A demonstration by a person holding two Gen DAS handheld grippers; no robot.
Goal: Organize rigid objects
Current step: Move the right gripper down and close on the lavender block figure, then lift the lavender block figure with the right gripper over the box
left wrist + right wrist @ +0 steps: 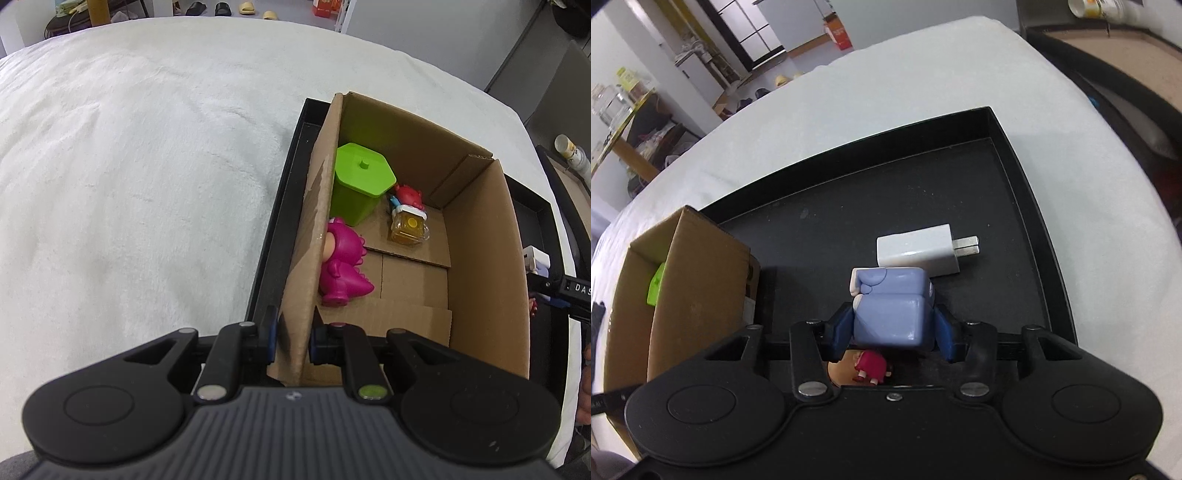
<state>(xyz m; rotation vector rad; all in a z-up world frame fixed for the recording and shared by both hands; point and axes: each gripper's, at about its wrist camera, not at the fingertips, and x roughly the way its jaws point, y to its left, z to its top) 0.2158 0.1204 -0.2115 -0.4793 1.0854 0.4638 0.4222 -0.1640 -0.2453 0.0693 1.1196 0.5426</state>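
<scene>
Box (476, 236) holds four toys; left jaws pinch its wall, right jaws clamp one blue figure (892, 310).

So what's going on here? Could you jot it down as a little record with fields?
Setting: black tray on a white cloth, cardboard box standing in the tray
Inside box: green lidded container, pink dinosaur figure, small amber bottle, red toy
Left gripper: fingers clamped on the box's wall
Right gripper: fingers closed on a blue blocky toy
Left on tray: white charger plug, small red figure under the right gripper
</scene>
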